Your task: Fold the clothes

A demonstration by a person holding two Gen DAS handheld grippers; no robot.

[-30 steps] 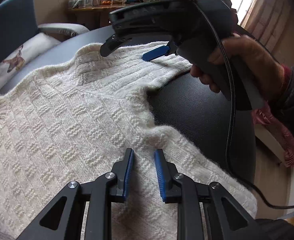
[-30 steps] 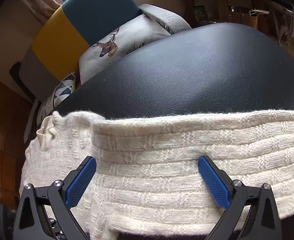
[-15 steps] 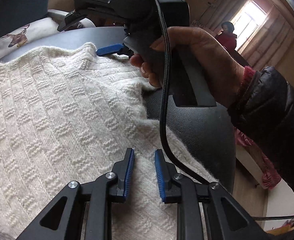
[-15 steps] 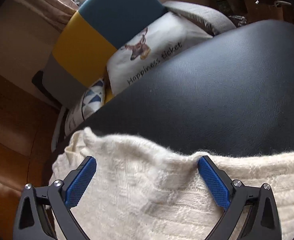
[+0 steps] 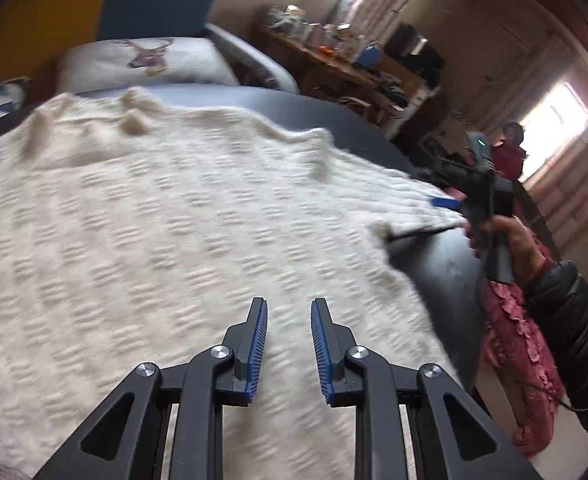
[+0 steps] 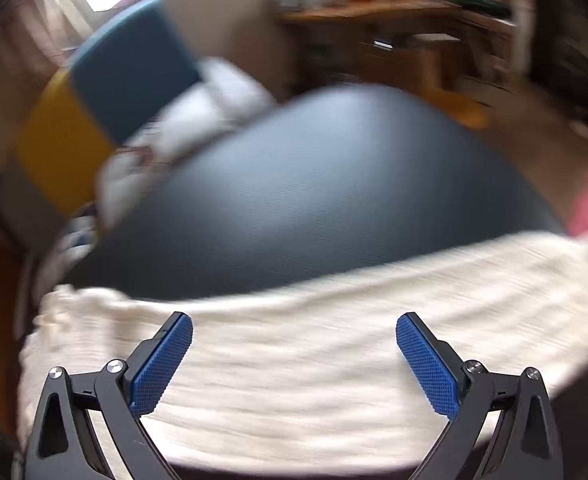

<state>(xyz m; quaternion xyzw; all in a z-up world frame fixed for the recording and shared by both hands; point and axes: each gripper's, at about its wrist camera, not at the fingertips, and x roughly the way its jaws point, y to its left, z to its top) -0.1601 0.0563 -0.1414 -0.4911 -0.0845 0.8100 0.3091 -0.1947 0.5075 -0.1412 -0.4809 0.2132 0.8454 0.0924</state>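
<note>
- Here, our cream sweater (image 5: 166, 216), nubbly block-knit wool, fills the left wrist frame's centre, spread over a smooth black round table (image 5: 445, 256).
- Our left gripper (image 5: 288, 316) is opening, empty.
- Our right gripper (image 6: 294, 332) gapes wide, empty.

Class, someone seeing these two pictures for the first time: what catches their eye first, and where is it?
A cream knitted sweater spread across a dark round table fills both views. Beyond the table stands a blue and yellow chair with a deer-print cushion. The right gripper hangs open over the sweater's edge.
</note>
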